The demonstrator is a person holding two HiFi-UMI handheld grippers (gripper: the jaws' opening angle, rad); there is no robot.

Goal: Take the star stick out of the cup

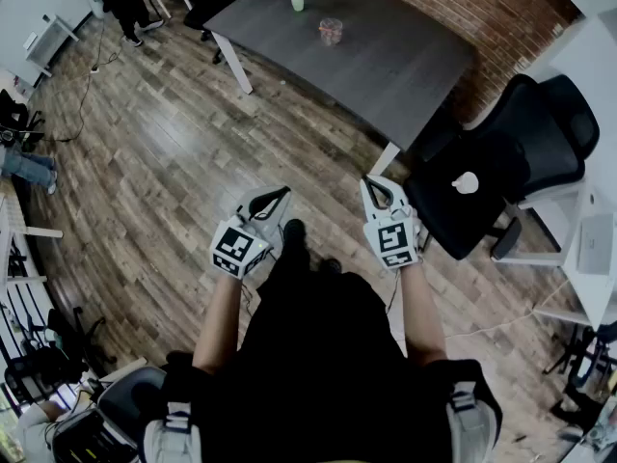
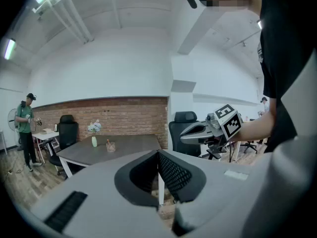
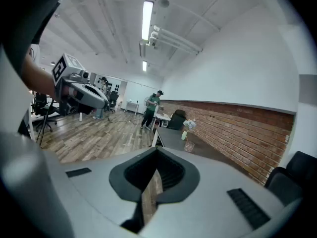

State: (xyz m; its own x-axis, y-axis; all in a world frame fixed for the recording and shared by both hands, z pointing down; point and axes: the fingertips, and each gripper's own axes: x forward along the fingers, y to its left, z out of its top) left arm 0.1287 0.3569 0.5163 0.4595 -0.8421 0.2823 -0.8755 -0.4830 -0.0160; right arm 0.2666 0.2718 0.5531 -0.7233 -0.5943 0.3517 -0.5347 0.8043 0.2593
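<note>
Cup point(image 1: 331, 31) clear of table point(image 1: 405, 66) edges; left hand-held gripper point(image 1: 281, 196), right hand-held gripper point(image 1: 371, 183): jaws together.

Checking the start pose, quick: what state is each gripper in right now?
Left gripper: closed, holding nothing.
Right gripper: closed, holding nothing.
</note>
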